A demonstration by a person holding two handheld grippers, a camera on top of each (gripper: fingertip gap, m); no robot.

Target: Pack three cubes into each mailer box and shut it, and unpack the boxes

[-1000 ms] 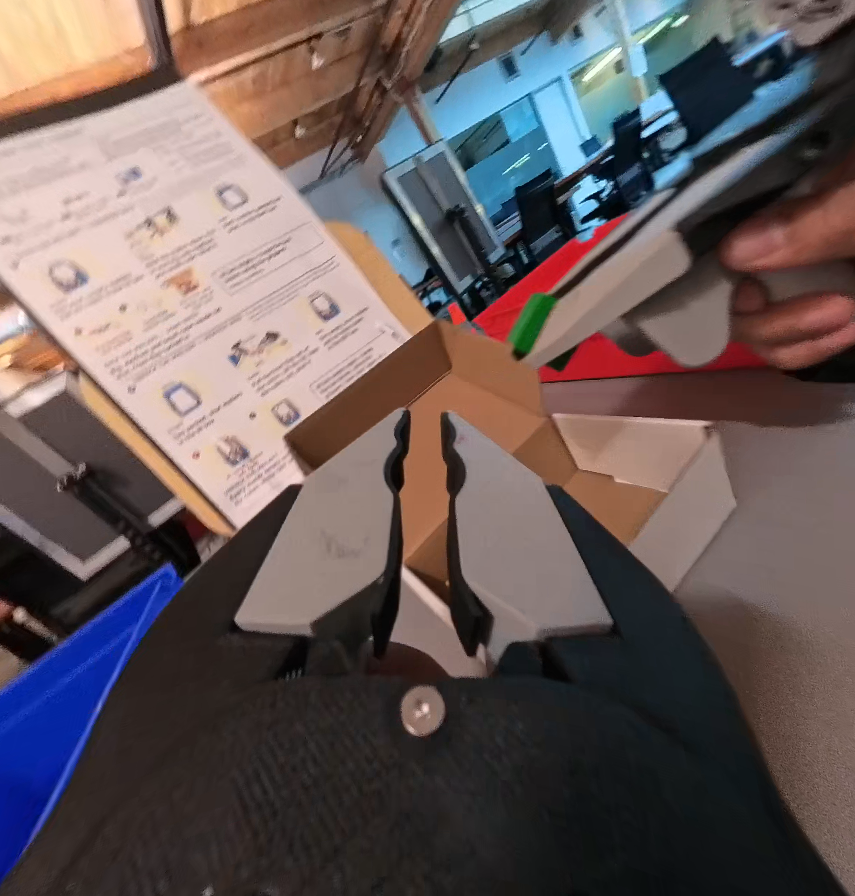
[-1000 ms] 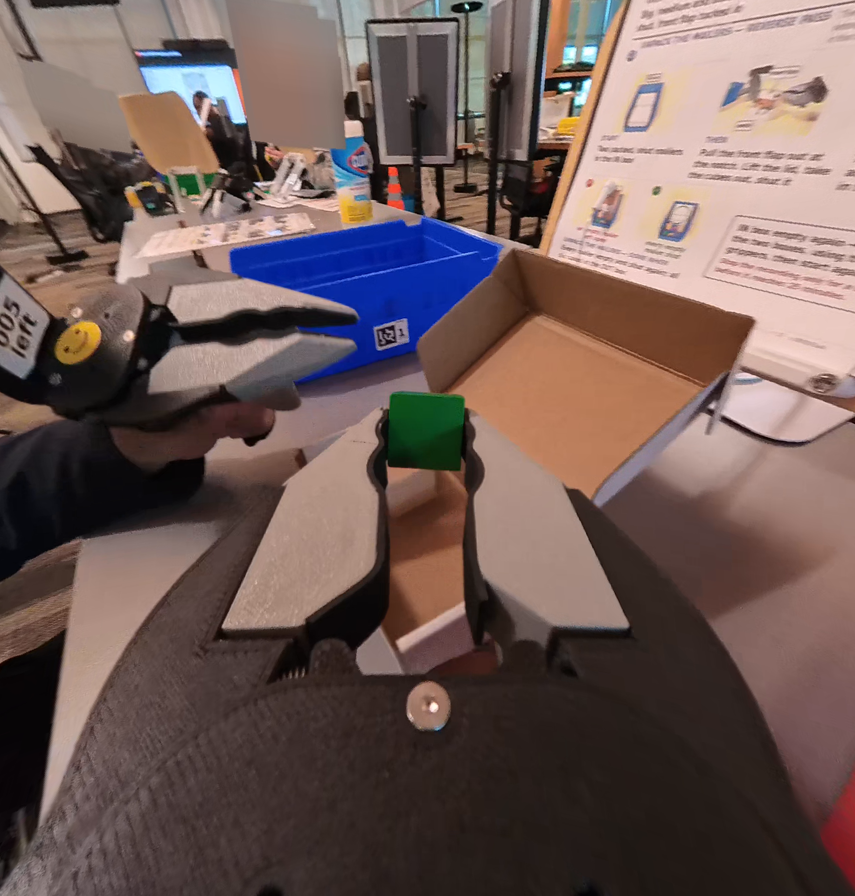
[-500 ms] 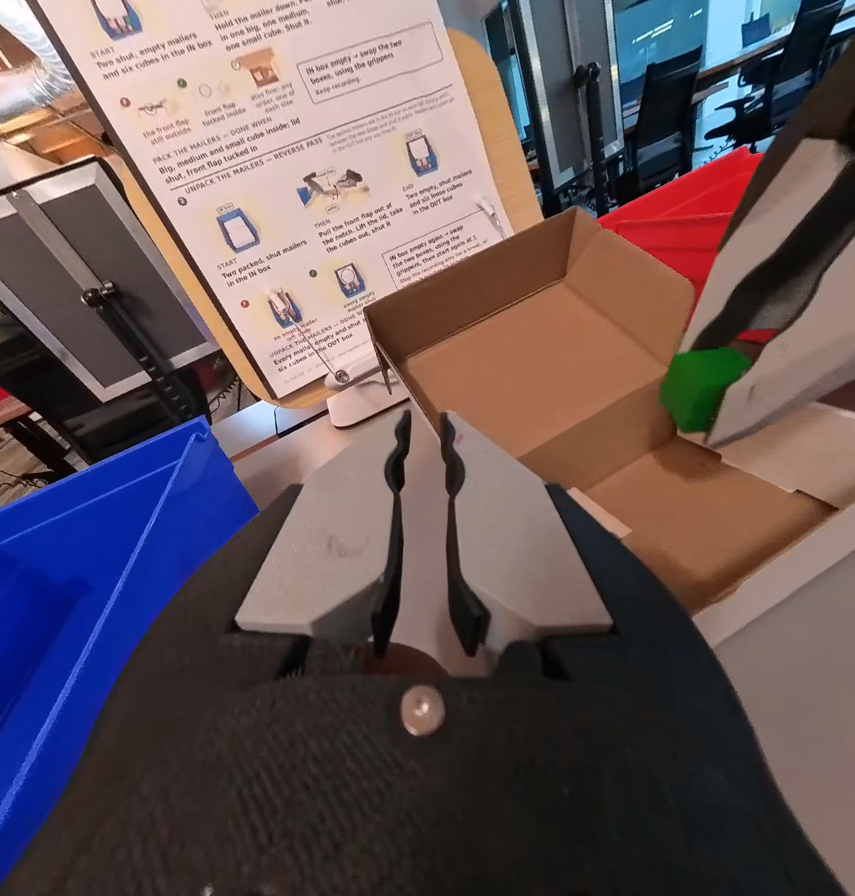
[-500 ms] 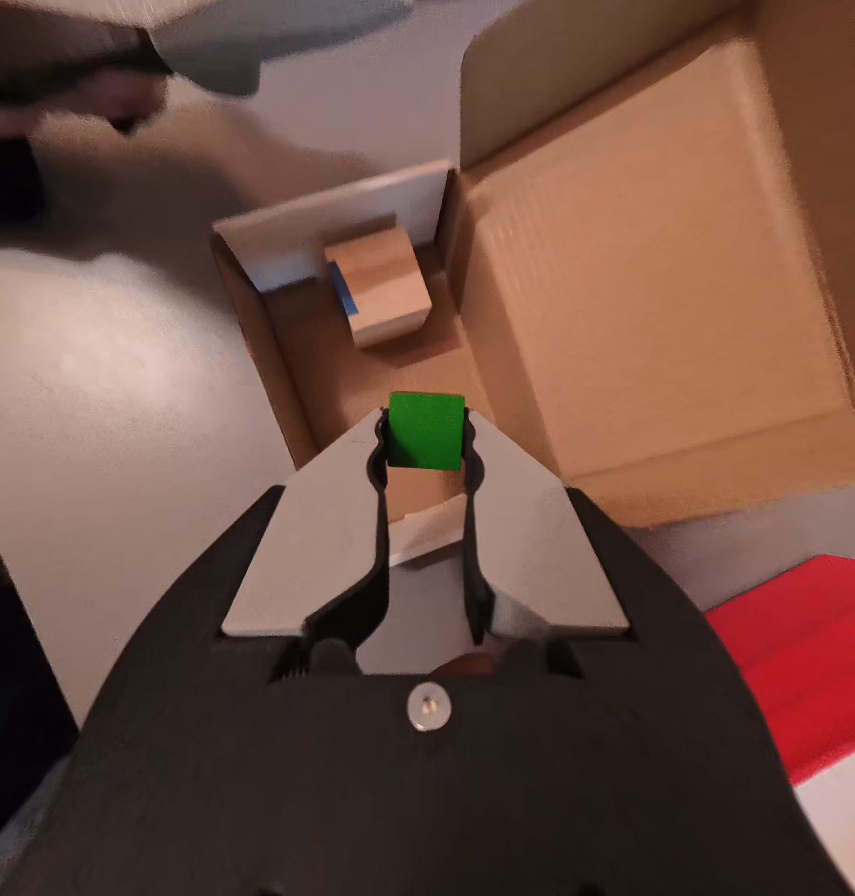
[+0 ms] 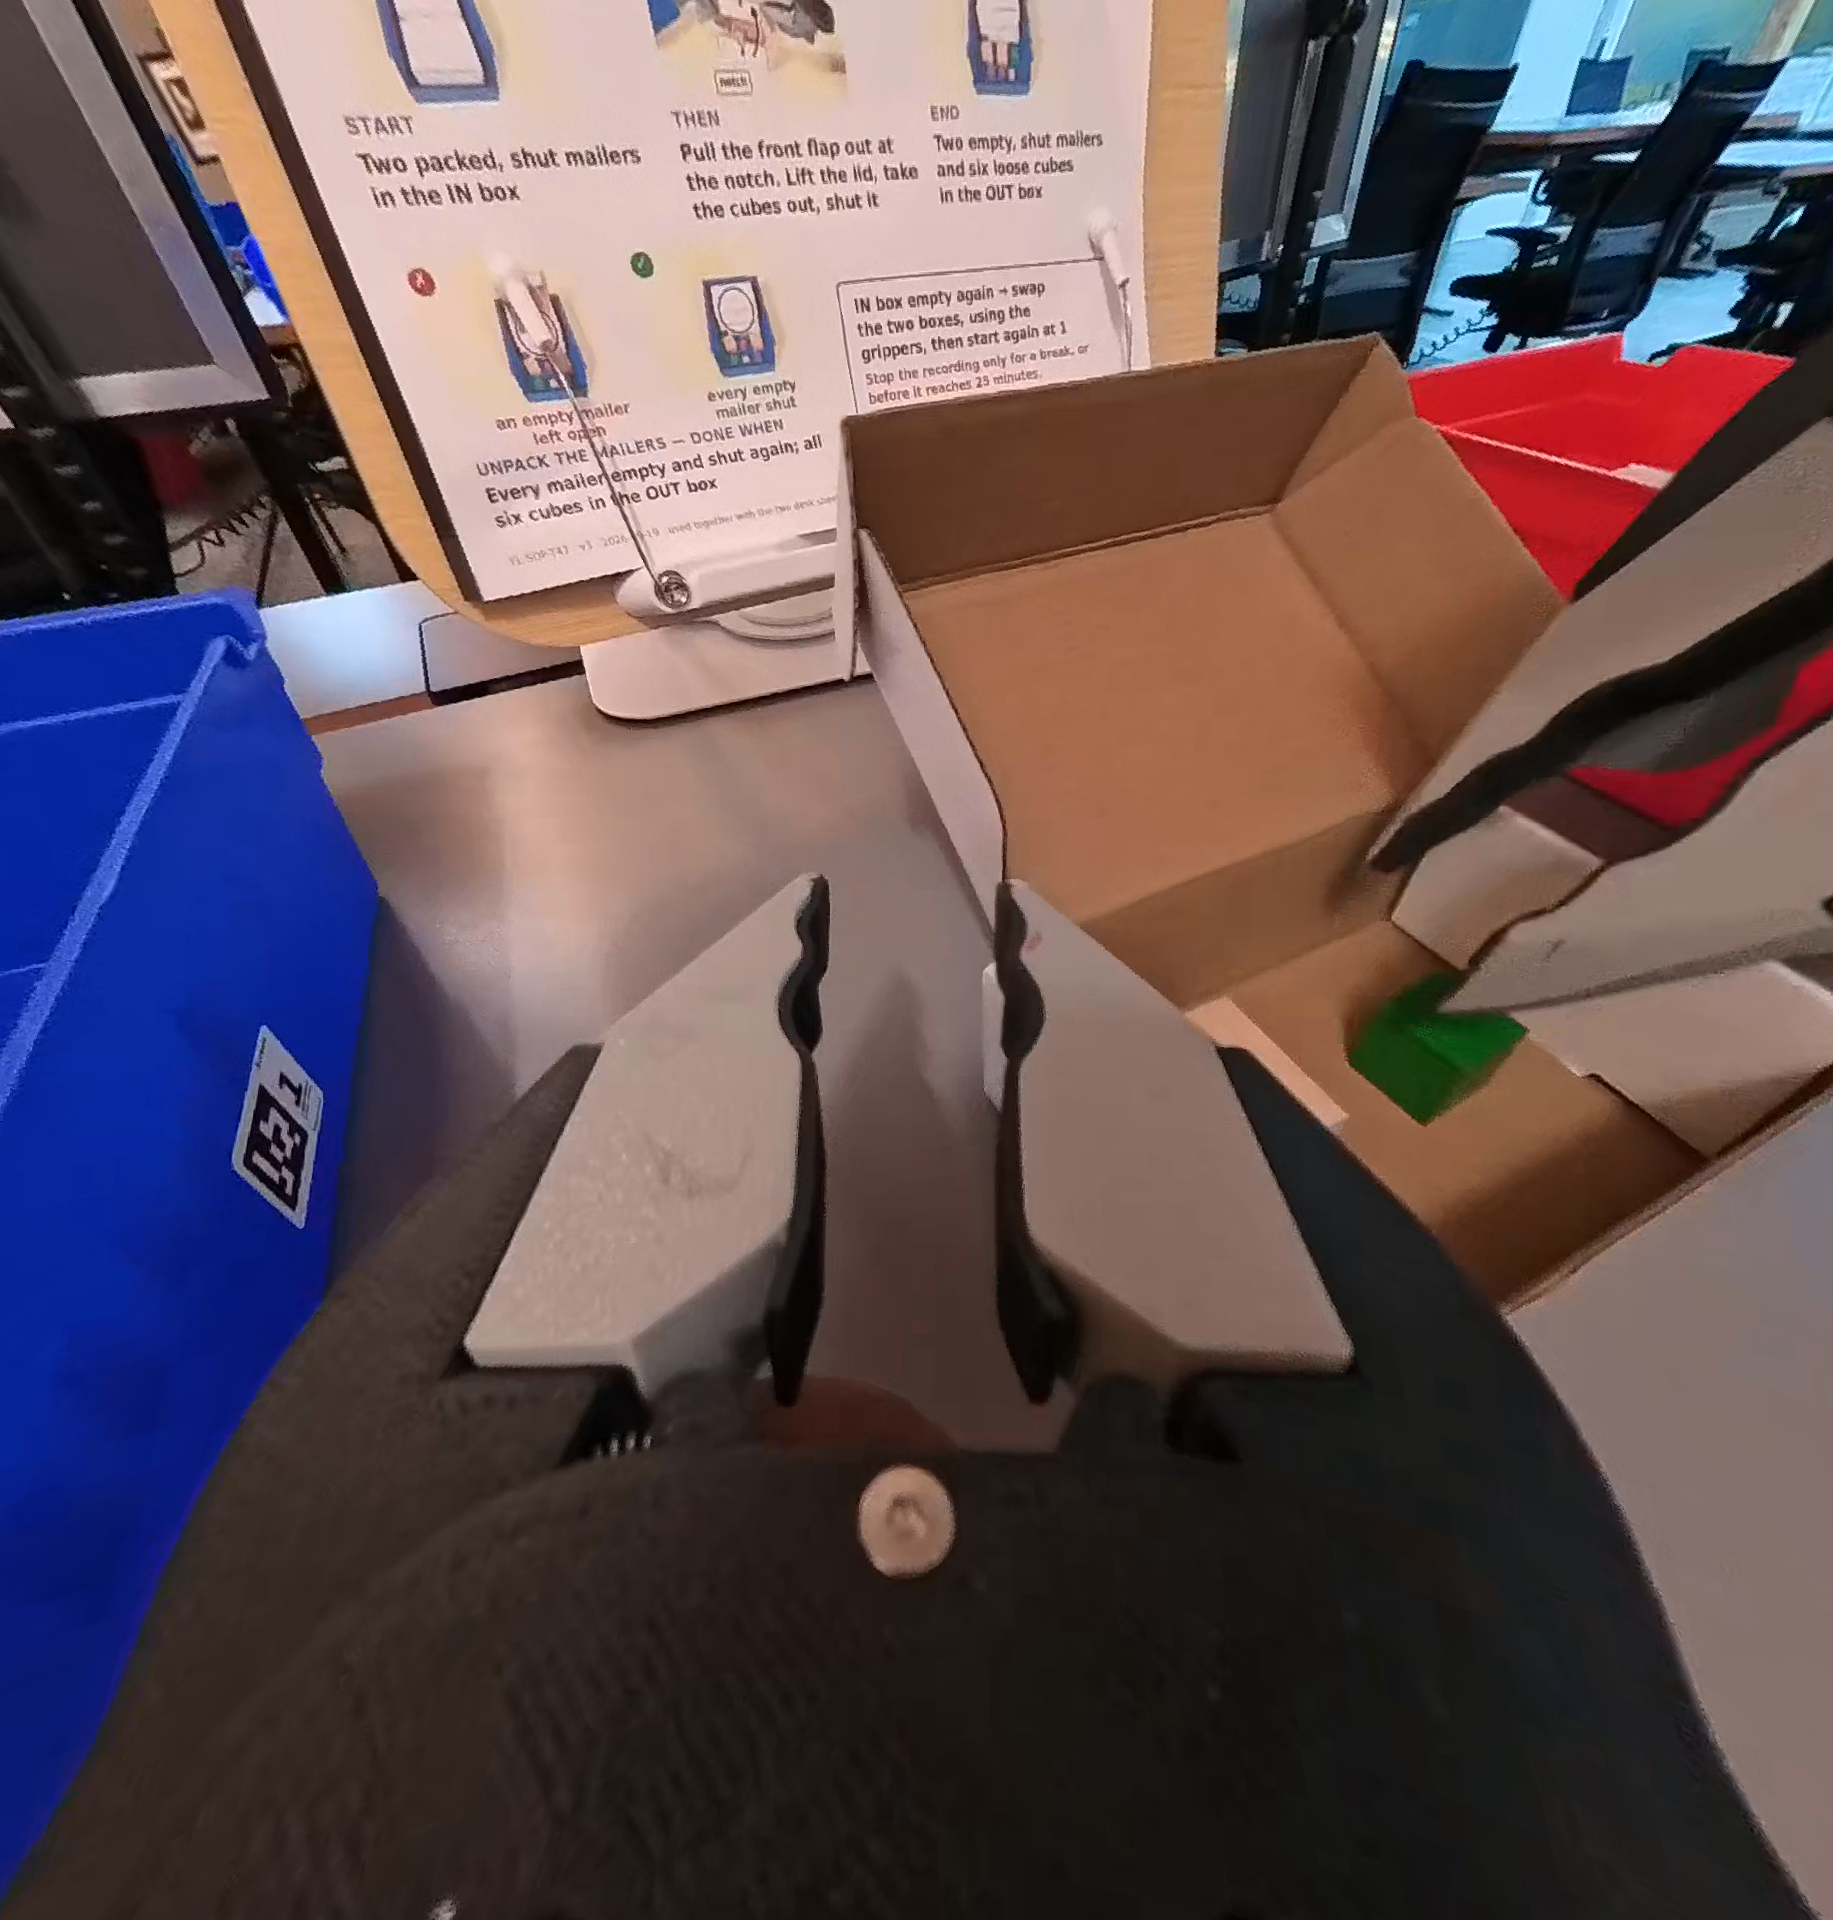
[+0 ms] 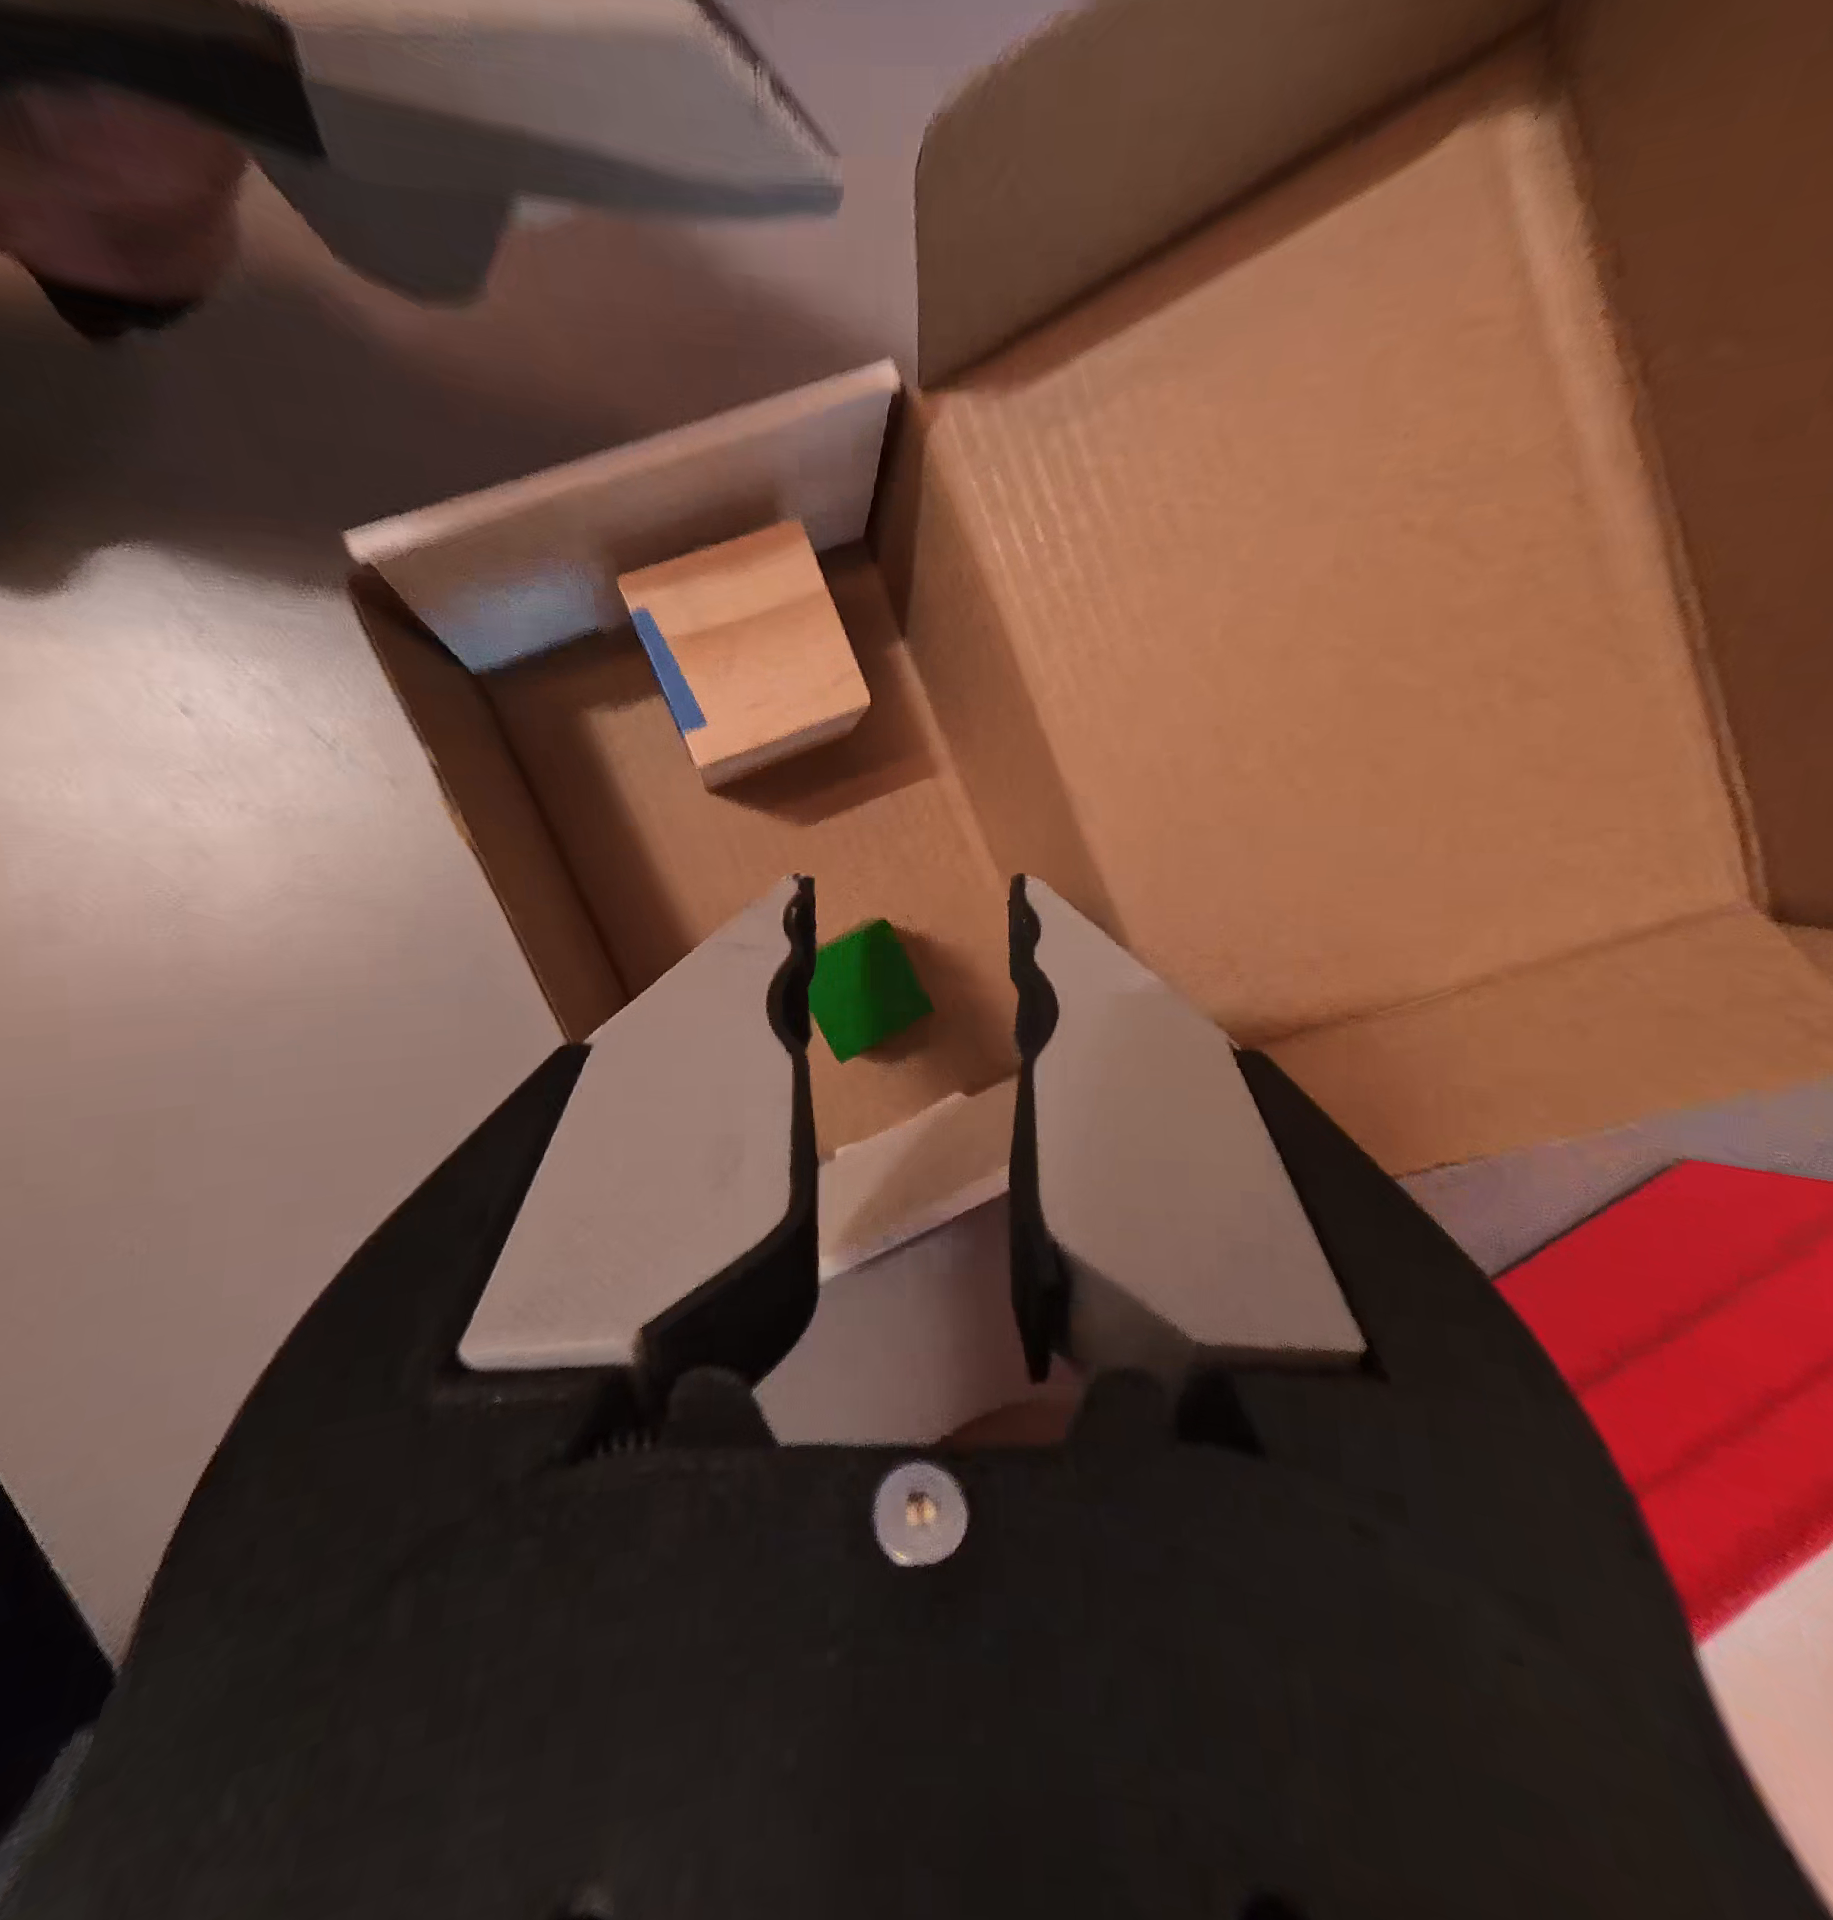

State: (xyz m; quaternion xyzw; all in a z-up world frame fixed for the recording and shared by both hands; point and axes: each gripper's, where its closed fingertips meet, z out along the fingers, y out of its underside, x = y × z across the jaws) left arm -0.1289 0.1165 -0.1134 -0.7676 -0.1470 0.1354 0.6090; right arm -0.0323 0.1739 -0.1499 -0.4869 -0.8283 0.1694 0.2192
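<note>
The mailer box (image 5: 1151,707) stands open on the grey table with its lid tilted back; it also shows in the right wrist view (image 6: 1307,623). A small green cube (image 6: 870,987) lies on the box floor, also seen in the left wrist view (image 5: 1431,1049). A larger wooden cube (image 6: 756,655) with one blue face lies in the far corner. My right gripper (image 6: 907,894) is open and empty just above the green cube, and shows in the left wrist view (image 5: 1416,935). My left gripper (image 5: 907,904) is open and empty, left of the box by its lid wall.
A blue bin (image 5: 112,935) stands to the left of the box. A red bin (image 5: 1577,457) stands behind and to the right, also in the right wrist view (image 6: 1670,1351). An instruction board (image 5: 735,260) on a white stand rises behind the box. My right fingertips sit around 12 cm from my left ones. It is some 5 cm from my right tips to the larger wooden cube (image 6: 756,655).
My right gripper came down over the box and opened, and the green cube now lies on the box floor. My left gripper swung down to the box's left side and opened wider.
</note>
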